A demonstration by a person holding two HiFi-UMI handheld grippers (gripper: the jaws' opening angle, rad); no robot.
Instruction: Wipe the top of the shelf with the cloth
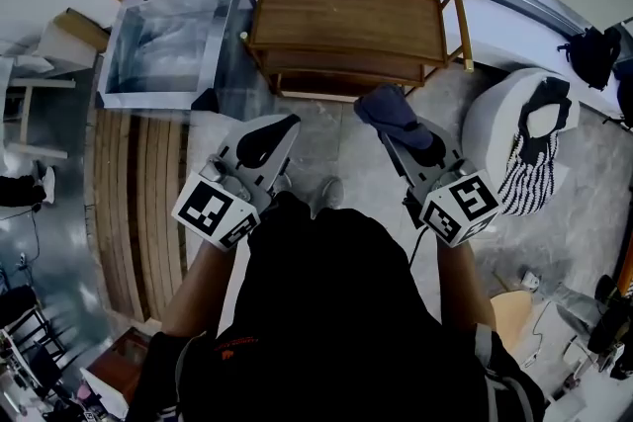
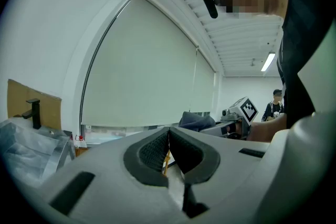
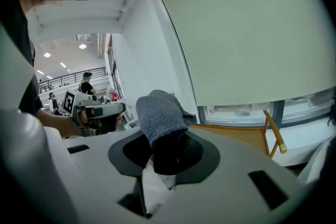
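The fingers of the right gripper are closed on one bunched end of the grey-blue cloth, and the rest of it sticks out past the tips. The left gripper has its fingers pressed together with nothing between them. The wooden shelf stands ahead, apart from the cloth. The cloth looks soft, light and limp, so I think it will fold under pressure; a hold near its middle should leave a loose part to lie flat on the top.
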